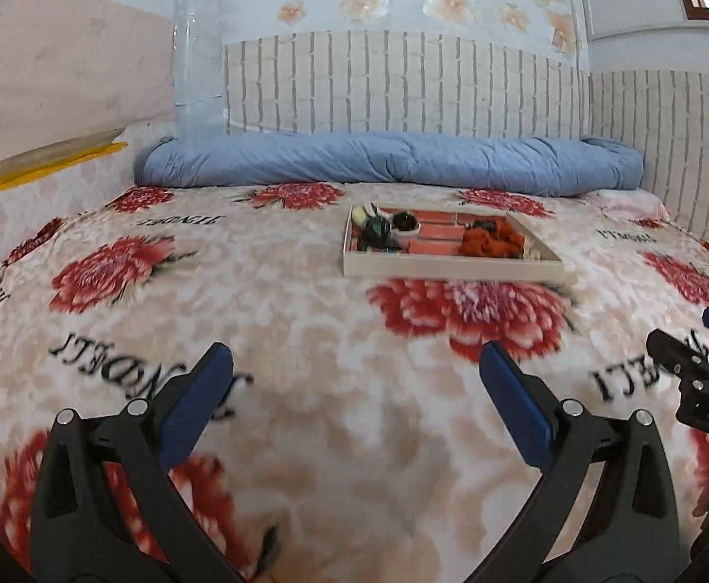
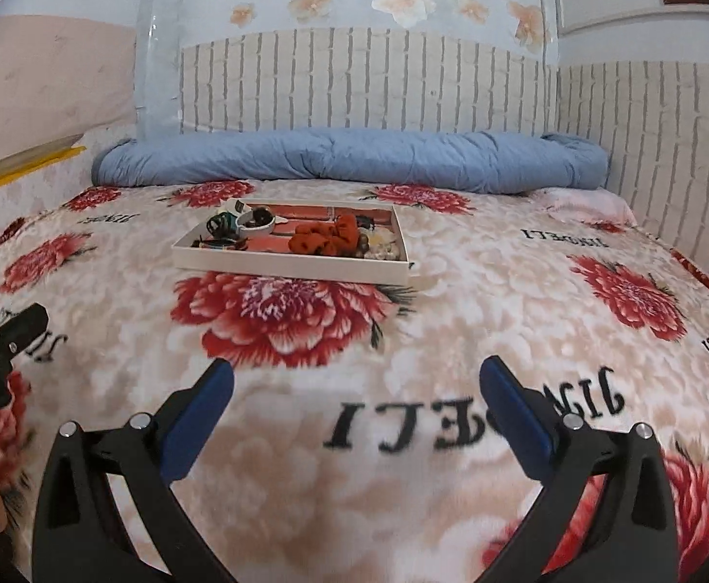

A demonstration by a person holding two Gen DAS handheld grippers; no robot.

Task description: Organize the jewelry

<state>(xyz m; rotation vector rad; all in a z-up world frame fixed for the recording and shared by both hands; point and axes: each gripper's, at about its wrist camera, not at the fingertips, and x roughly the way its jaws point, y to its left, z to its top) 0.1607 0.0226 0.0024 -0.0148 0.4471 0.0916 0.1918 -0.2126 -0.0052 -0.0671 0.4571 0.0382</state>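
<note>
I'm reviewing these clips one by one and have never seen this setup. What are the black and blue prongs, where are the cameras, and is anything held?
Each picture comes from a camera on a hand-held gripper, looking along its two blue-padded fingers. The left gripper and the right gripper are both open and hold nothing. They hover over a floral fleece blanket on a bed. Ahead lies a shallow white cardboard tray with jewellery, a small white bowl and an orange fabric scrunchie. A rolled blue quilt lies behind.
</note>
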